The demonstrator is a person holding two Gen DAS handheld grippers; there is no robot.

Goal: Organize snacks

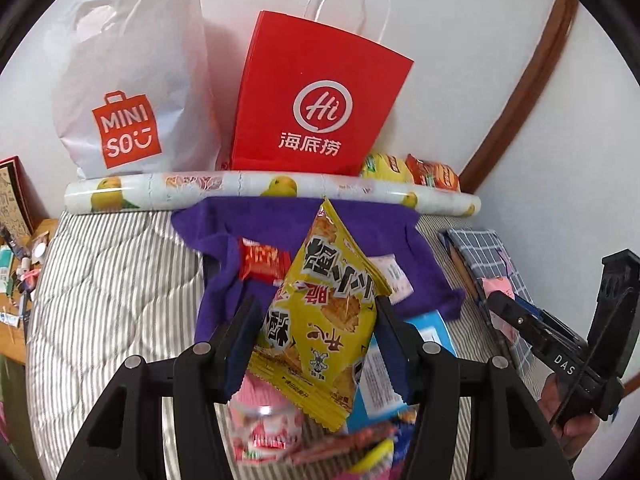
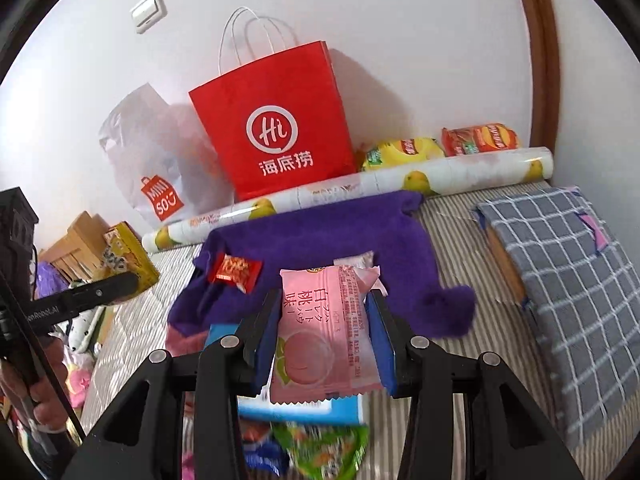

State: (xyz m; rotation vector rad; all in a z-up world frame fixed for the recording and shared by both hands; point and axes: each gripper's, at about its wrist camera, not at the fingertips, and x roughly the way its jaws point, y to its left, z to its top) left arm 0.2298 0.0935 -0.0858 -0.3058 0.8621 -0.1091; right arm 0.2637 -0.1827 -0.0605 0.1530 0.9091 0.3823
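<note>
Above a striped bed [image 1: 112, 272], left gripper [image 1: 316, 320] jaws clamp a yellow crisp packet [image 1: 320, 320], right gripper [image 2: 326, 332] jaws clamp a pink peach snack [image 2: 320, 332]; loose snacks below remain unsorted.

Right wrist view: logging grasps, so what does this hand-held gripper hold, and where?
The right hand-held gripper clamps a pink peach snack packet by its two side edges.

White wall [image 2: 400, 40] with light switch [image 2: 149, 11]; brown wooden trim [image 2: 540, 60] at right; bed [image 1: 112, 280] under striped cover.
</note>
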